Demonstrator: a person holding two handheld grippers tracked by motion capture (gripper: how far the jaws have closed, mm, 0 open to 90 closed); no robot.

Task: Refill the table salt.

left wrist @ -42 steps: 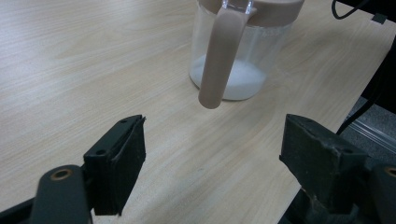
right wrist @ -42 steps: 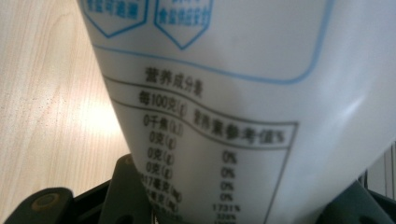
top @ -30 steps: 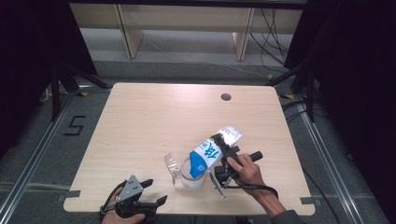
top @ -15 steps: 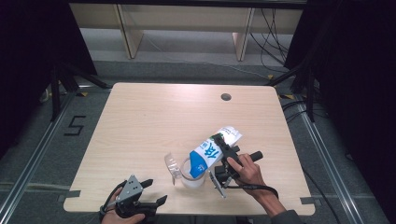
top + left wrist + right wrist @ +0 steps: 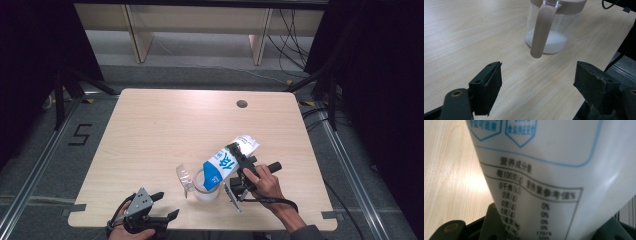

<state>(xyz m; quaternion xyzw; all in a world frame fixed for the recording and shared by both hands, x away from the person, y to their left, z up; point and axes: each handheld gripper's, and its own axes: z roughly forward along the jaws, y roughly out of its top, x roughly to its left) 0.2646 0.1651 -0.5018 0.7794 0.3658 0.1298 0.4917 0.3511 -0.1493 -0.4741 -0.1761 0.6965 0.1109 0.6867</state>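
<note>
A white and blue printed pouch (image 5: 223, 166) is tilted mouth-down over a clear pitcher (image 5: 205, 190). My right gripper (image 5: 237, 159) is shut on the pouch's upper part, with a hand behind it. In the right gripper view the pouch (image 5: 544, 170) stands close between the jaws of my right gripper (image 5: 552, 226). In the left gripper view the pitcher (image 5: 554, 37) has a beige lid and handle (image 5: 541, 32) and holds white contents at its bottom. My left gripper (image 5: 167, 205) rests open near the table's front edge, left of the pitcher. Nothing lies between the jaws of my left gripper (image 5: 539, 82).
The light wooden table (image 5: 175, 125) has a round cable hole (image 5: 242, 104) at its back right. The pitcher's clear flip lid (image 5: 183, 178) stands open on its left side. Beyond the table are shelf legs and cables on the grey floor.
</note>
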